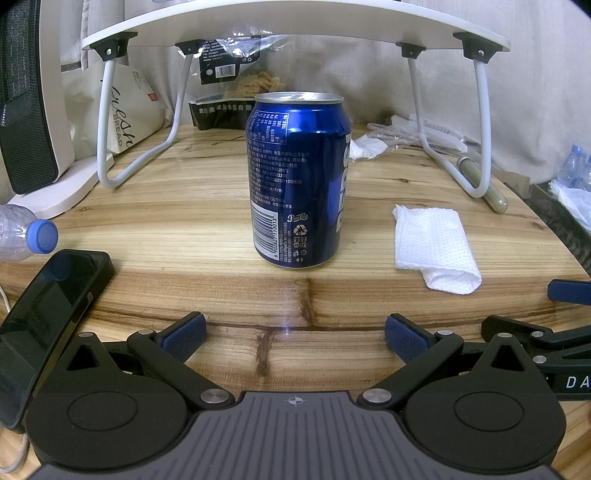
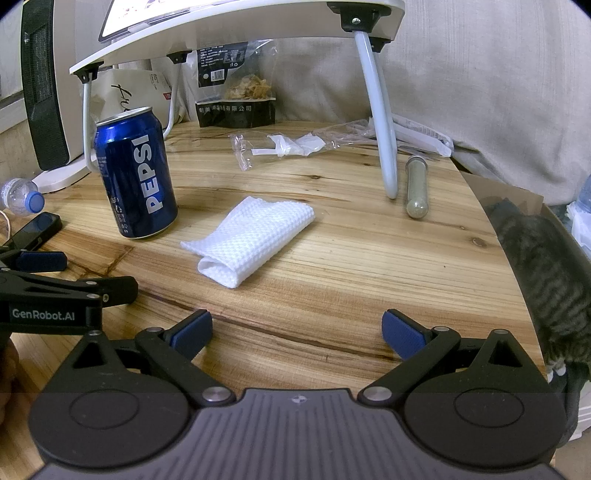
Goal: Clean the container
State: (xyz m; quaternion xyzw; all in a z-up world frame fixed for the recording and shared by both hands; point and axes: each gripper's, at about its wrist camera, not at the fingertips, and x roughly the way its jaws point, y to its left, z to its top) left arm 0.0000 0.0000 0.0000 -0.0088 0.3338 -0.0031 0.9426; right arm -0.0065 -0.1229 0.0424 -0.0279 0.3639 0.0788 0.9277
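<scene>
A blue soda can stands upright on the wooden counter, its top open. In the left wrist view it sits straight ahead of the left gripper, well apart from it; that gripper's jaws are spread wide with nothing between them. A folded white cloth lies flat on the counter just beside the can, on its right (the two do not touch). The right gripper hangs near the cloth, jaws also spread wide and empty, angled down toward the wood.

A dark phone lies at the left gripper's left, and a plastic bottle with a blue cap lies on its side beyond it. A small white folding table straddles the back of the counter. A glass tube lies by its right leg.
</scene>
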